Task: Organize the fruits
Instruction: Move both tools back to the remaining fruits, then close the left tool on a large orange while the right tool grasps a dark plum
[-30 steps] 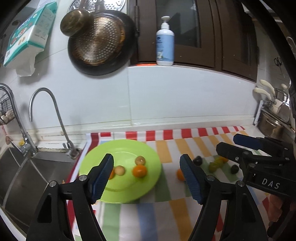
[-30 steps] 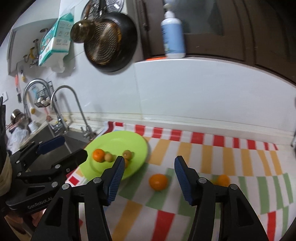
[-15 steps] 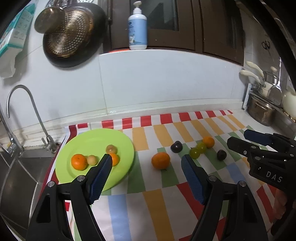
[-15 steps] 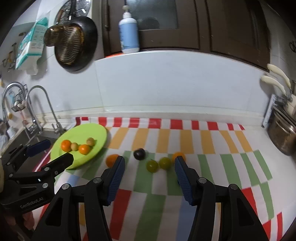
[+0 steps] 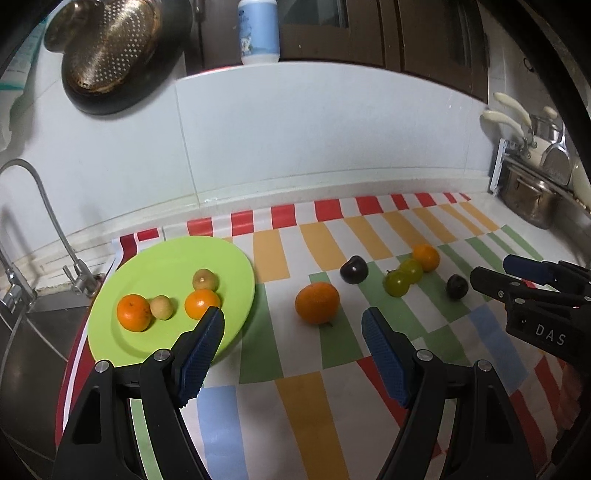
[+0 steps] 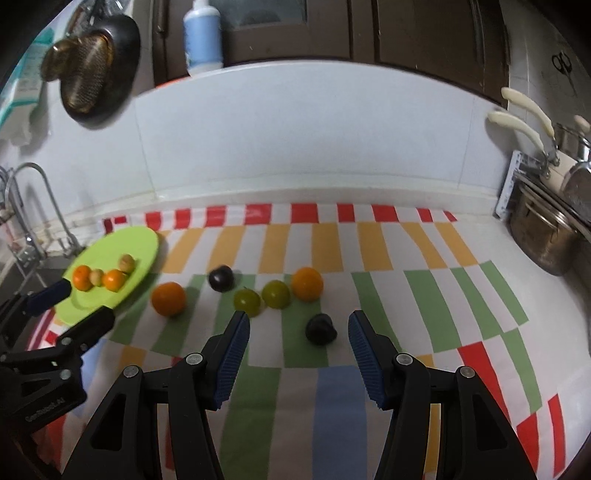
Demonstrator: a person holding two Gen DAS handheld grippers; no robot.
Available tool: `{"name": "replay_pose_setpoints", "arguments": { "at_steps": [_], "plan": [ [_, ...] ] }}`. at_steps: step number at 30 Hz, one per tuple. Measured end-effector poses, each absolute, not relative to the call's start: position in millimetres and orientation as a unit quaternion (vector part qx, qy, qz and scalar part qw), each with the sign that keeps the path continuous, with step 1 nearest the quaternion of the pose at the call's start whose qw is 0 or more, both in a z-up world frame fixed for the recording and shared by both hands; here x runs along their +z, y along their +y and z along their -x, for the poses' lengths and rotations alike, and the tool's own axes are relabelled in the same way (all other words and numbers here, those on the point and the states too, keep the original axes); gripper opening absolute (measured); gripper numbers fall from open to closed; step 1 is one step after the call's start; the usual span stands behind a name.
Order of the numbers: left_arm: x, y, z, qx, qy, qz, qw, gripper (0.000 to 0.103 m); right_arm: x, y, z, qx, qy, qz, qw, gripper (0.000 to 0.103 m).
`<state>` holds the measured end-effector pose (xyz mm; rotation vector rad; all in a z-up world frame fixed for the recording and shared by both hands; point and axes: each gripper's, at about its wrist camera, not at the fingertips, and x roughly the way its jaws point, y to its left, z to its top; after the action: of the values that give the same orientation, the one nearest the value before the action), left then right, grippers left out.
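A green plate (image 5: 229, 258) at the left of the striped cloth holds two oranges (image 5: 133, 312) and two small pale fruits (image 5: 205, 279). On the cloth lie a loose orange (image 5: 317, 302), a dark plum (image 5: 353, 269), two green fruits (image 5: 402, 277), a small orange (image 5: 426, 257) and another plum (image 5: 457, 286). My left gripper (image 5: 293, 328) is open and empty, just in front of the loose orange. My right gripper (image 6: 297, 330) is open and empty, its fingers either side of the near plum (image 6: 320, 328). The plate (image 6: 144, 240) shows there too.
A sink and tap (image 5: 48, 221) lie left of the plate. A steel pot (image 6: 546, 236) and utensils stand at the right. The tiled wall runs behind, with a hanging pan (image 5: 110, 55) and a soap bottle (image 5: 258, 31) above.
Both grippers have swung right from the plate towards the loose fruits and come closer to them. Both stay open and empty.
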<state>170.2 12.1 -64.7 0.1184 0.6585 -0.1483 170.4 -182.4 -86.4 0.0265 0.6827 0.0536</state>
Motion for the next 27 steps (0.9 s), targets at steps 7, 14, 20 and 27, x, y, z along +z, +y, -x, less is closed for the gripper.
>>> {"name": "replay_pose_setpoints", "arguments": {
  "at_steps": [7, 14, 20, 27],
  "plan": [
    [-74.8, 5.9, -188.0, -0.083, 0.334, -0.072, 0.936, 0.076, -105.2, -187.8, -188.4, 0.024, 0.366, -0.033, 0.930, 0.057],
    [-88.1, -1.0, -206.1, -0.091, 0.347, -0.080, 0.930, 0.076, -121.3, -195.1, -206.0, 0.009, 0.392, -0.051, 0.918, 0.056],
    [-98.2, -4.8, -223.0, -0.109, 0.371, -0.064, 0.920, 0.067, -130.5, -196.9, -215.7, 0.000, 0.405, -0.051, 0.913, 0.052],
    [-108.8, -9.3, -236.2, -0.118, 0.393, -0.054, 0.911, 0.059, -135.6, -198.5, -226.4, -0.003, 0.413, -0.044, 0.910, 0.047]
  ]
}}
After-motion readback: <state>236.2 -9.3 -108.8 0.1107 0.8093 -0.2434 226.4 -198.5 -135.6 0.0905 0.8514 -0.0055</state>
